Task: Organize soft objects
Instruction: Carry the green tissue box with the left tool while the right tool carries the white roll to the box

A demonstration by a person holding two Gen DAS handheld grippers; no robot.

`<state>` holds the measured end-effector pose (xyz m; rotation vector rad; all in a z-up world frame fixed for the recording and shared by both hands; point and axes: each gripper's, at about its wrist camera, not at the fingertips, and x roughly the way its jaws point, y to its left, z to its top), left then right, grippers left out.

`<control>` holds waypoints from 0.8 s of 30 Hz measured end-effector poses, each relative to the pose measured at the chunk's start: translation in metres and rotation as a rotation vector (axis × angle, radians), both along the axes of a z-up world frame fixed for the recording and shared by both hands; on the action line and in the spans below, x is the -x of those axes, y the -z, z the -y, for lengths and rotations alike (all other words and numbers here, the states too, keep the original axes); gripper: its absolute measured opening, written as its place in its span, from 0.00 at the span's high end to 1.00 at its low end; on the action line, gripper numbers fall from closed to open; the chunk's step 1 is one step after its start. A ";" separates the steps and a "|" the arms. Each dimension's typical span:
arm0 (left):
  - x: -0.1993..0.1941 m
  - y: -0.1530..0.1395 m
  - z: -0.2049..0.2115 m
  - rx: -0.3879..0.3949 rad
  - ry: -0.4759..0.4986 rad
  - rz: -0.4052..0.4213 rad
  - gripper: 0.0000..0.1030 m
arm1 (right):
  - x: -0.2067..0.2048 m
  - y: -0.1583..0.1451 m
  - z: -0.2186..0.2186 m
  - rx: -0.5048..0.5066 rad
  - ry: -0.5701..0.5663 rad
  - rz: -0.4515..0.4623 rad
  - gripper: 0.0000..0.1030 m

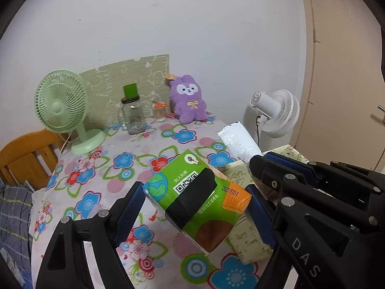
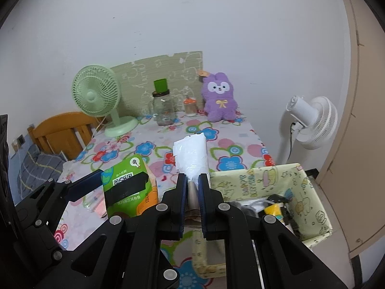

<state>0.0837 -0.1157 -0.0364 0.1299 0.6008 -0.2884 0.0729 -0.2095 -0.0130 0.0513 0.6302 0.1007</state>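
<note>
My left gripper (image 1: 196,198) is shut on a green tissue pack (image 1: 199,197) and holds it above the flowered tablecloth (image 1: 108,168). The pack also shows in the right wrist view (image 2: 127,187), with the left gripper's finger beside it. My right gripper (image 2: 192,185) is shut on a white plastic-wrapped pack (image 2: 192,154) that sticks up and forward from the jaws. In the left wrist view the right gripper (image 1: 276,166) holds that white pack (image 1: 238,139) at the right. A purple plush rabbit (image 2: 220,97) sits upright at the table's back.
A yellow-green patterned fabric basket (image 2: 312,185) with items inside stands at the table's front right. A green desk fan (image 2: 98,98), a glass jar (image 2: 163,110) with a green cup on it and a small bottle (image 2: 190,107) stand at the back. A white floor fan (image 2: 310,122) stands right.
</note>
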 end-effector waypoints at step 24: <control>-0.014 0.021 0.096 -0.001 0.195 -0.044 0.17 | -0.001 0.019 0.092 0.014 0.173 -0.033 0.88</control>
